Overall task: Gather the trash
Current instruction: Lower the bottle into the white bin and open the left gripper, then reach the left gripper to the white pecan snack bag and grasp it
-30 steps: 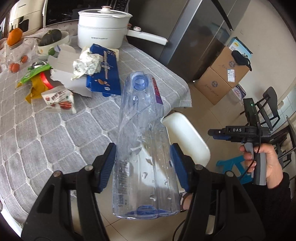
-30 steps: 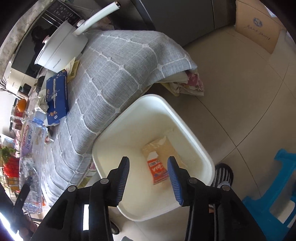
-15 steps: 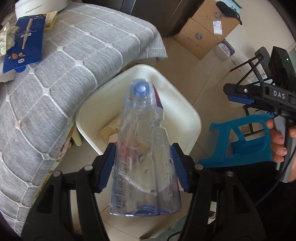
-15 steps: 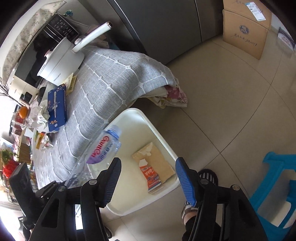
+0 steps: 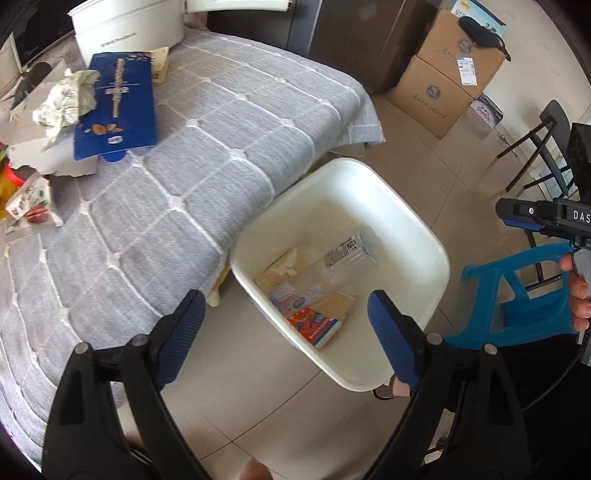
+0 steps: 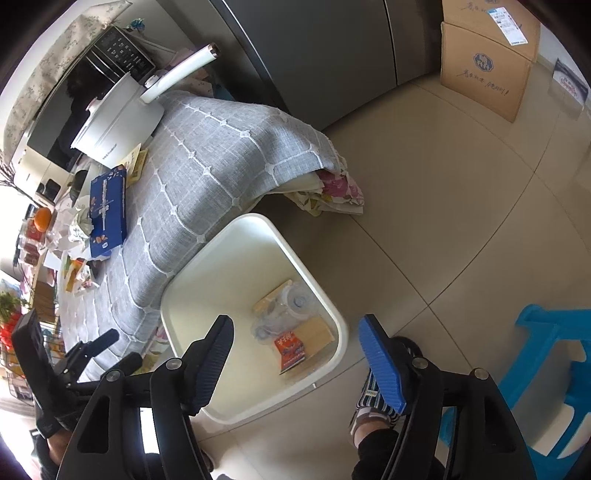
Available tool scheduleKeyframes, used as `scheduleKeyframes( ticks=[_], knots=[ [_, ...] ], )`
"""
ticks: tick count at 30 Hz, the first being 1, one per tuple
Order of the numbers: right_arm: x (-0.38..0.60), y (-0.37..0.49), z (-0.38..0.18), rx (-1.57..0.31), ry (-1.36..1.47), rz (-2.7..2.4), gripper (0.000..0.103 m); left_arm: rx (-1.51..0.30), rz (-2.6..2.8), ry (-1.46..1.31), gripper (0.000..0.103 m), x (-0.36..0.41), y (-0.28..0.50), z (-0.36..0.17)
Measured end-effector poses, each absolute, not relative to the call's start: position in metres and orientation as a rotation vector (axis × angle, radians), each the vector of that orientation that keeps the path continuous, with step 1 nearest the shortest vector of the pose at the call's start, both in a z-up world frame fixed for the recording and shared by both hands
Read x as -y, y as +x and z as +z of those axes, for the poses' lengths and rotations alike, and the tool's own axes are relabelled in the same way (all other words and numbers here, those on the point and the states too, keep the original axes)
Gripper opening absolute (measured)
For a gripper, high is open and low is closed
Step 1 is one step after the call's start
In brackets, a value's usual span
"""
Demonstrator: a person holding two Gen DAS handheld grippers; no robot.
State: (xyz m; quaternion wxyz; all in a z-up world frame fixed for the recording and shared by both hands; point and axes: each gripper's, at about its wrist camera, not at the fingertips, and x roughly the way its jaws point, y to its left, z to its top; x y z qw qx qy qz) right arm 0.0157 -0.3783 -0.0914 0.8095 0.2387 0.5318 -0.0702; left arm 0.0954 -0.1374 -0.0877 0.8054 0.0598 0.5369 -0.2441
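A white trash bin (image 5: 417, 225) stands on the floor beside the table; it also shows in the right wrist view (image 6: 332, 314). A clear plastic bottle (image 5: 343, 260) lies inside it on a torn brown paper packet (image 5: 280, 269) and a red snack wrapper (image 5: 314, 321); the bottle also shows in the right wrist view (image 6: 284, 308). My left gripper (image 5: 286, 334) is open and empty above the bin. My right gripper (image 6: 299, 360) is open and empty above the bin's near rim. A blue carton (image 5: 118, 107), crumpled paper (image 5: 62, 103) and snack packets (image 5: 29, 199) lie on the table.
The table has a grey quilted cloth (image 5: 192, 155) with a white electric pot (image 5: 125, 22) at its far end. Cardboard boxes (image 5: 447, 70) stand on the tiled floor. A blue plastic stool (image 5: 517, 295) and a black chair (image 5: 546, 147) are to the right.
My left gripper has opened and let go of the clear bottle, which now lies in the bin. My right gripper has opened a little wider.
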Motion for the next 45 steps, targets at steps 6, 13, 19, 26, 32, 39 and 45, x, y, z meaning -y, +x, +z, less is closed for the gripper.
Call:
scheduleKeyframes(
  ticks=[6, 13, 19, 26, 32, 39, 45],
  knots=[
    [0.361, 0.025, -0.084, -1.132, 0.454, -0.124, 0.075, -1.107, -0.412, 0.094, 0.100, 0.101, 0.104, -0.075],
    [0.334, 0.040, -0.072, -1.094, 0.376, -0.138, 0.079, -1.013, -0.229, 0.018, 0.102, 0.049, 0.126, -0.057],
    [0.306, 0.064, -0.070, -1.105, 0.309, -0.108, 0.080, -1.035, -0.098, -0.056, 0.102, -0.008, 0.161, -0.057],
    [0.274, 0.098, -0.065, -1.101, 0.245, -0.094, 0.080, -1.012, -0.023, -0.131, 0.098, -0.050, 0.196, -0.070],
    [0.247, 0.121, -0.066, -1.112, 0.184, -0.077, 0.080, -1.038, -0.028, -0.263, 0.085, -0.071, 0.216, -0.087],
    [0.226, 0.131, -0.069, -1.125, 0.133, -0.057, 0.080, -1.101, -0.056, -0.459, 0.056, -0.087, 0.231, -0.122],
    [0.215, 0.133, -0.071, -1.130, 0.112, -0.047, 0.080, -1.101, -0.075, -0.490, 0.001, -0.083, 0.226, -0.122]
  ],
)
